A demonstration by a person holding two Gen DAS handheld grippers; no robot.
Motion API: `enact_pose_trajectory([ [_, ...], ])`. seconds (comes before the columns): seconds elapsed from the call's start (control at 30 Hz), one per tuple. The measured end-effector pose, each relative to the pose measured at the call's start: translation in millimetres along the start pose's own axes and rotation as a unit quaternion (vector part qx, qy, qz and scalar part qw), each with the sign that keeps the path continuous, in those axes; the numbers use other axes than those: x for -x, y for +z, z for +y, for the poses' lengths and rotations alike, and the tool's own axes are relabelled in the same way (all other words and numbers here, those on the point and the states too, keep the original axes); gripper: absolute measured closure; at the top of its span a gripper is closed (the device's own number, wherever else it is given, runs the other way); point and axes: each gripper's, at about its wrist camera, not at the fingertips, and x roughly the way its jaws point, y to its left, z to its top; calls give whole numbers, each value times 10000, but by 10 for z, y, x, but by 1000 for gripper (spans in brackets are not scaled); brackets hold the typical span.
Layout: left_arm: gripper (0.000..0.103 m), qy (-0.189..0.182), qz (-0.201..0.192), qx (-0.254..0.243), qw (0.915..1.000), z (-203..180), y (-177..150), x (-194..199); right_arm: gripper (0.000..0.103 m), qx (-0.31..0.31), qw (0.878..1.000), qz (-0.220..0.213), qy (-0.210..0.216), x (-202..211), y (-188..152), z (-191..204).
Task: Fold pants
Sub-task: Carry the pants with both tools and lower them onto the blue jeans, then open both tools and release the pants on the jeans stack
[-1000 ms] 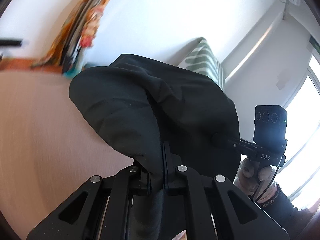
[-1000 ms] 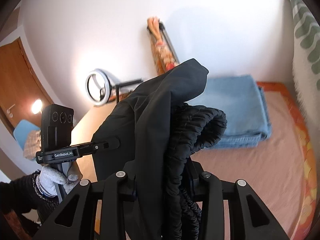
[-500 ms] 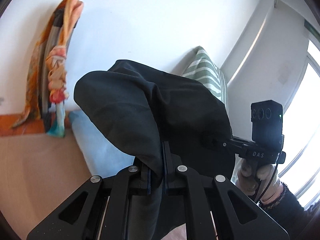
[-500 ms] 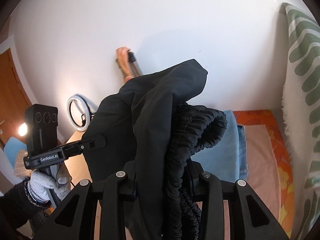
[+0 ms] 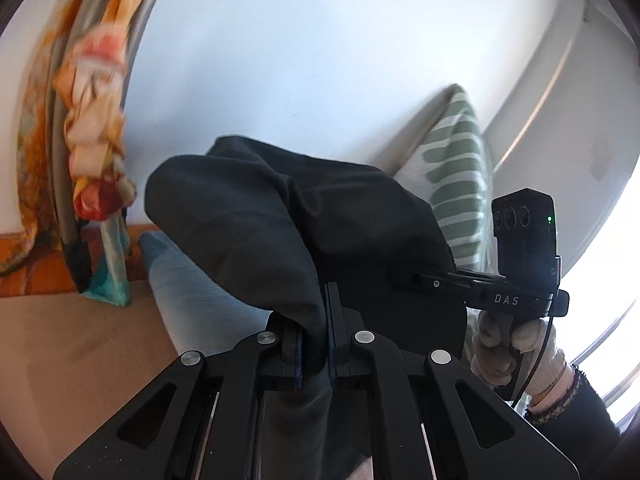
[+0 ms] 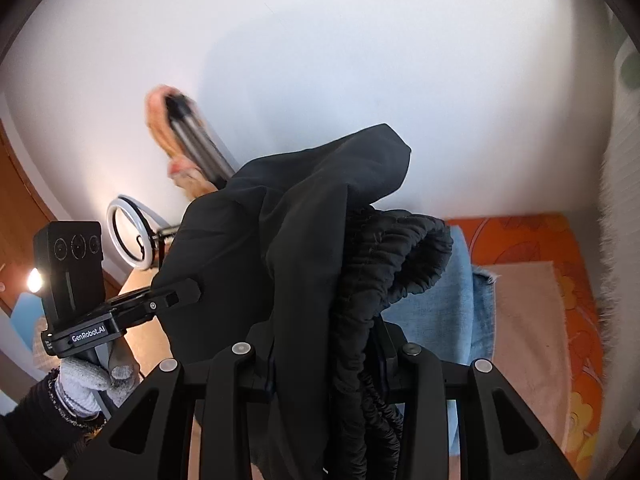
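Bed (image 6: pixel 524 320): peach cover w/ orange floral border, under both grippers.

Folded blue blanket (image 6: pixel 436 312): lies on bed, behind the hanging cloth.

Striped green-white cushion (image 5: pixel 456 184): propped at wall, right side of left-wrist view.

Black pants (image 5: pixel 256 232): held up in air betw. both grippers, clear of bed; lower part out of frame. Thin woven fabric, soft, drapes in loose folds; judged light, limp, no stiffness, will sag and swing wherever unsupported. Surface looks matte, not esp. slippery. Elastic waistband (image 6: pixel 396 252): gathered, bulky, ribbed; best hold pt, thick enough to pinch firm. Other good holds, by judgement: hems, side seams; a single layer mid-leg would likely bunch.

Left gripper (image 5: pixel 314 340): jaws closed on a fold of pants; cloth spills over the tips and hangs below.

Right gripper (image 6: pixel 324 360): pinched on the waistband end, elastic and plain cloth bunched betw. fingers. Tips hidden by fabric.

Ring light (image 6: pixel 130 238): on stand, far left, off bed.
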Motion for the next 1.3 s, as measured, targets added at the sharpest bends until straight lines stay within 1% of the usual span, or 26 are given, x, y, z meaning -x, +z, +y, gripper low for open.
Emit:
enact_pose_trajectory([
  [0.1,96,342,46,-54,9994,142,-25,-97,67,-80,9997,201,-138,-210,14,-156],
  [0.13,96,537,89,-102,9985,180,-40,-128,66,-107,9993,268,-239,-281,14,-210],
  [0.2,96,745,174,-115,9970,245,-82,-134,64,-141,9984,363,-416,-378,-7,-303],
  [0.27,96,908,229,-139,9955,291,-118,-144,57,-185,9973,425,-565,-454,-13,-359],
  [0.3,96,994,250,-162,9946,313,-131,-141,54,-243,9960,442,-735,-494,8,-391],
  [0.33,93,1054,266,-184,9939,321,-140,-140,49,-291,9952,450,-816,-503,14,-396],
  [0.37,93,1105,295,-205,9932,332,-149,-139,45,-338,9947,434,-869,-508,23,-409],
  [0.47,93,1300,388,-271,9904,335,-171,-146,40,-451,9919,309,-1142,-465,48,-425],
  [0.5,93,1317,409,-263,9901,336,-182,-137,39,-461,9907,271,-1255,-436,47,-418],
  [0.57,87,1305,403,-216,9904,335,-198,-98,35,-442,9870,170,-1538,-379,73,-397],
  [0.63,85,1269,393,-194,9909,331,-231,-28,34,-396,9828,97,-1803,-304,82,-358],
  [0.7,80,1242,382,-219,9913,305,-267,59,33,-377,9802,62,-1943,-214,74,-327],
  [0.73,72,1236,363,-246,9914,288,-285,108,31,-351,9794,34,-1991,-166,60,-287],
  [0.77,59,1213,336,-282,9916,254,-298,157,28,-343,9782,0,-2049,-116,41,-248],
  [0.83,46,1197,254,-375,9918,167,-327,263,24,-324,9763,-71,-2138,-35,26,-172],
  [0.9,46,1210,180,-485,9913,59,-351,372,24,-259,9747,-131,-2217,83,-28,-83],
  [1.03,37,1173,78,-626,9911,-166,-392,560,18,-61,9708,-225,-2389,307,-154,153],
  [1.07,36,1155,43,-650,9912,-212,-407,618,18,-15,9702,-252,-2410,362,-195,219],
  [1.2,34,1073,-47,-780,9912,-410,-479,842,15,16,9679,-382,-2486,582,-341,412],
  [1.27,30,1081,-110,-851,9904,-505,-526,975,14,6,9663,-459,-2534,727,-422,516],
  [1.3,29,1091,-135,-869,9901,-539,-537,1019,14,-3,9653,-503,-2562,789,-459,559],
])
